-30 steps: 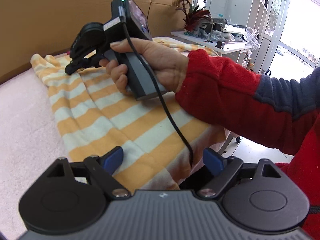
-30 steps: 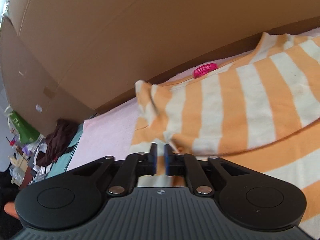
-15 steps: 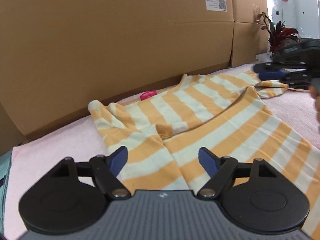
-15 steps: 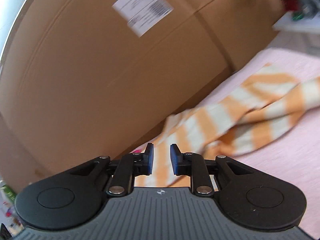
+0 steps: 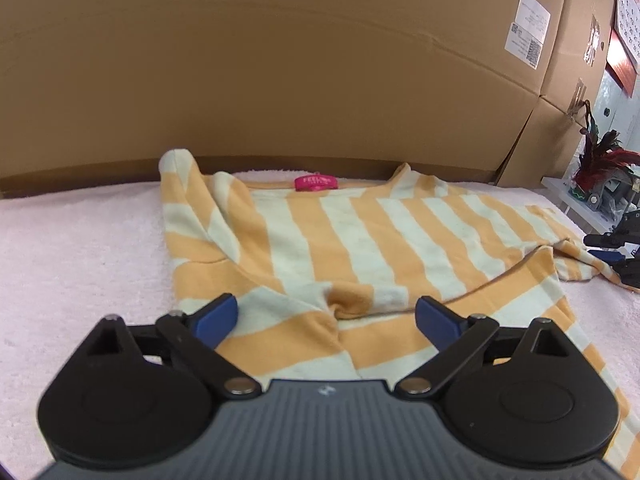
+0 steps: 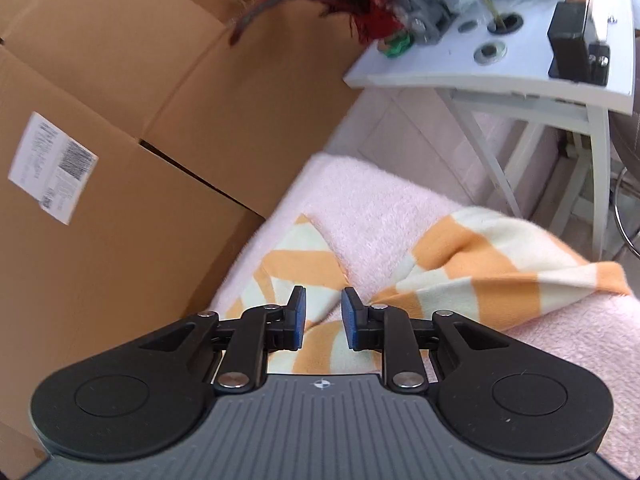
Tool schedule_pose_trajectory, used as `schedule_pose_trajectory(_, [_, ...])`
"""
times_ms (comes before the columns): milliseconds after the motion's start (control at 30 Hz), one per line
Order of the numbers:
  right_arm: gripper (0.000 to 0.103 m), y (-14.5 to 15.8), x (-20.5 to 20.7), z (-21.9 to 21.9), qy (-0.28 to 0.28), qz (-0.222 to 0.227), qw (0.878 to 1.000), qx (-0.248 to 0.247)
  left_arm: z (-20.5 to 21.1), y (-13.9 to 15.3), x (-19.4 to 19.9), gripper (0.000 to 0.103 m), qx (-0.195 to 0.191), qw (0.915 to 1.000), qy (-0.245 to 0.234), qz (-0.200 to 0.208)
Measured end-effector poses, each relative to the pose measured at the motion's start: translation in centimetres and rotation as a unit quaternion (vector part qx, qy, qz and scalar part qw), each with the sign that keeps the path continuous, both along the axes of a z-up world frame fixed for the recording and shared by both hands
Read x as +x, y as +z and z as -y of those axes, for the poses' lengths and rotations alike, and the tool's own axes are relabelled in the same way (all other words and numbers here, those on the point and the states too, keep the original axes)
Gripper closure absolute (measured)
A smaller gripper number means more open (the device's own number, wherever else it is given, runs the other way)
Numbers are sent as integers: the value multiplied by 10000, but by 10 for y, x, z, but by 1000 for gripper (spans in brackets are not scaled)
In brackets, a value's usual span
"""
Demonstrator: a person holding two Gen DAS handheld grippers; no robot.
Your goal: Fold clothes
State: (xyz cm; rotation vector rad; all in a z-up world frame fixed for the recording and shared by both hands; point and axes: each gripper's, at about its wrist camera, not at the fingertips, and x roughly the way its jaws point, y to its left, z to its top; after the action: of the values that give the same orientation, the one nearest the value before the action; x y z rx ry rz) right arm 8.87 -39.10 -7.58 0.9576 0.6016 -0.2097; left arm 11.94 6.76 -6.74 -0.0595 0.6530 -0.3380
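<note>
While it lies spread on the pink fleece surface [image 5: 80,240] beside cardboard boxes [image 5: 280,60], the orange-and-cream striped shirt [image 5: 360,240] shows a pink neck label [image 5: 316,183], a bunched crease mid-body, one sleeve folded in. Left tongs [image 5: 326,316] have just opened wide, empty. Right tongs [image 6: 323,316] stand slightly apart, just narrowing, over a sleeve [image 6: 480,272], gripping nothing.

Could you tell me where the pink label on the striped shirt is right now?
In the left wrist view, the pink label sits at the striped shirt's far collar edge, centre frame, just before the cardboard box.
</note>
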Motion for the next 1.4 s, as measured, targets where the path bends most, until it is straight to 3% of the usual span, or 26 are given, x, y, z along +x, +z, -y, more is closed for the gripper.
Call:
schedule_pose_trajectory(133, [85,-6,7,8,-165,10,9992,369,-1,-1,3,3,-69,10000,-56,-32])
schedule_pose_trajectory(233, [85,-1,10,7,-230,-222,9983,495,0,-1,3,2,-52,10000,-69,-37])
schedule_pose_trajectory(400, [81,5,25,-7,-137,-342,9993,75,1,-1,3,1,-35,10000,-77,-47])
schedule_pose_trajectory(567, [77,2,28,-11,-563,-247,9978,248,0,-1,3,1,-34,9999,-83,-47])
schedule_pose_trajectory(700, [72,-4,25,-26,-737,156,9971,-76,1,-2,3,1,-55,9999,-91,-53])
schedule_pose_trajectory(833, [84,-11,29,-32,-941,511,9923,-621,0,-3,2,1,-88,9999,-93,-49])
schedule_pose_trajectory(867, [94,-13,30,-33,-952,557,9907,-795,0,-3,2,1,-99,9999,-93,-48])
schedule_pose_trajectory(900, [97,-15,31,-34,-919,540,9898,-942,0,-3,2,1,-112,9999,-94,-47])
schedule_pose_trajectory(1033, [93,-11,22,-24,-820,1106,9892,-503,-1,-3,2,1,-145,9998,-89,-46])
schedule_pose_trajectory(1167, [93,1,-2,-9,-1197,1983,9722,-343,-2,-3,1,1,-173,9998,-83,-33])
schedule_pose_trajectory(1267, [93,-4,-3,-3,-1311,1945,9721,-63,-3,-2,1,1,-231,9997,-83,-28])
schedule_pose_trajectory(1400, [94,-14,10,0,-1247,1325,9832,116,-4,-2,1,1,-249,9996,-97,-37])
